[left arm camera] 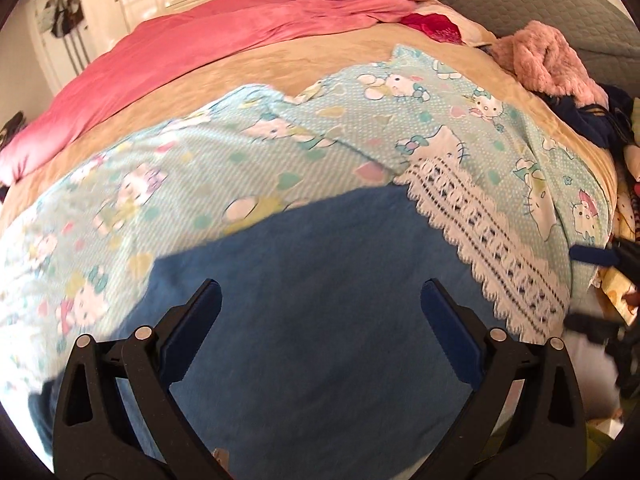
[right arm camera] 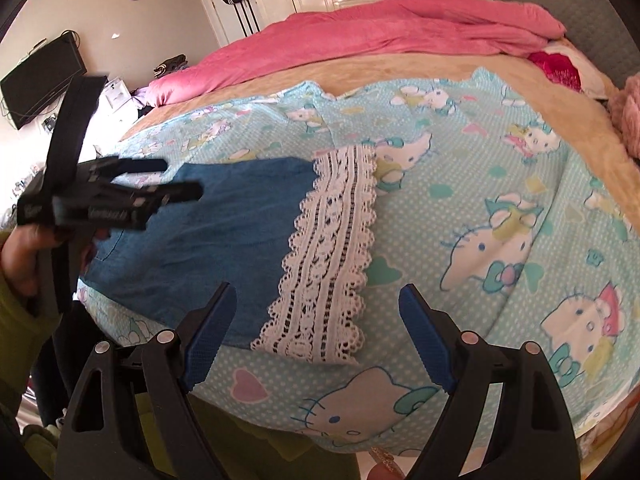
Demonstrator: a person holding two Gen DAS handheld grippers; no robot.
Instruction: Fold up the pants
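The blue pants (left arm camera: 320,280) with a white lace hem (left arm camera: 488,240) lie flat on a light-blue cartoon-cat sheet (left arm camera: 200,168). My left gripper (left arm camera: 320,292) is open and empty, hovering over the blue cloth. In the right wrist view the pants (right arm camera: 208,240) and lace hem (right arm camera: 328,260) lie just ahead. My right gripper (right arm camera: 316,300) is open and empty above the lace end near the bed's front edge. The left gripper (right arm camera: 176,184) shows there at the left, over the pants' far end. The right gripper's blue pad shows at the right edge of the left wrist view (left arm camera: 592,256).
A pink duvet (right arm camera: 380,36) lies across the far side of the bed over a tan blanket (right arm camera: 400,68). A fuzzy pink garment (left arm camera: 548,60) and dark clothes (left arm camera: 608,120) are piled at the right. A grey headboard (right arm camera: 560,4), wardrobes and a wall TV (right arm camera: 40,80) surround the bed.
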